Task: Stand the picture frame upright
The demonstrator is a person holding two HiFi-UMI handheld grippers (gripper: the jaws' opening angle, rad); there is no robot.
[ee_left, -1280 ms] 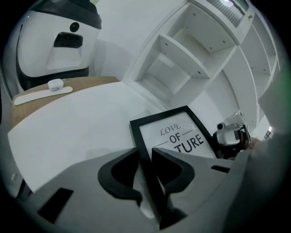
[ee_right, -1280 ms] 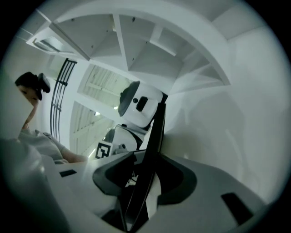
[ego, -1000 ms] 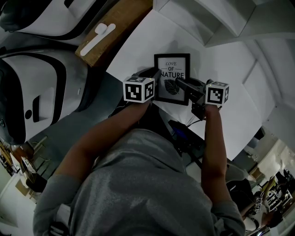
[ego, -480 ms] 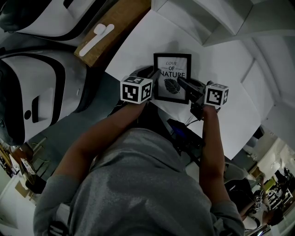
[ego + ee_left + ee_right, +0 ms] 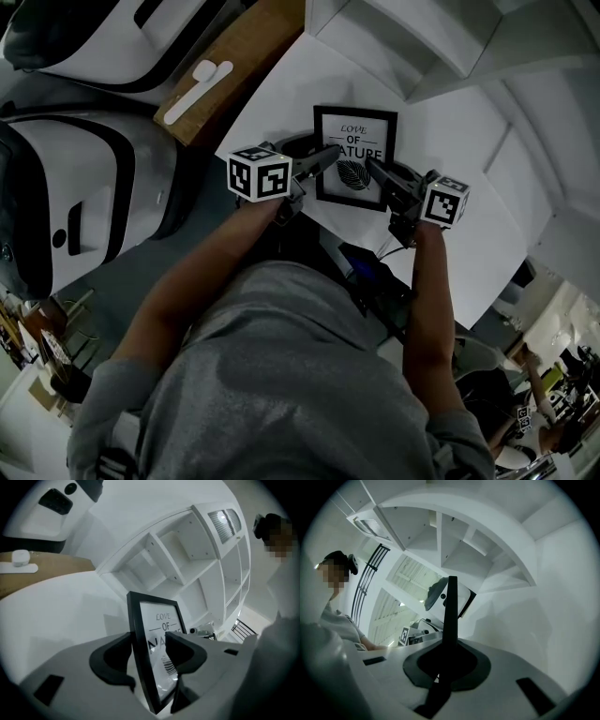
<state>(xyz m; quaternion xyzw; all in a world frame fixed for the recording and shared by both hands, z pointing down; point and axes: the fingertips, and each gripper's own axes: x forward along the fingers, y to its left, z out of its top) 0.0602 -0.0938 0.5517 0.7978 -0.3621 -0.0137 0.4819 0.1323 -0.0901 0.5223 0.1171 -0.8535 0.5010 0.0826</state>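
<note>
Black picture frame [image 5: 354,141] is pinched edgewise by the right hand-held gripper [image 5: 449,660]. Around its other edge, the left hand-held gripper [image 5: 149,654] is being opened.

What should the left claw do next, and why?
Probably ease the left claw back off the picture frame: its jaws are opening with the frame between them, the frame looks upright, and the right claw is clamped on its edge.
</note>
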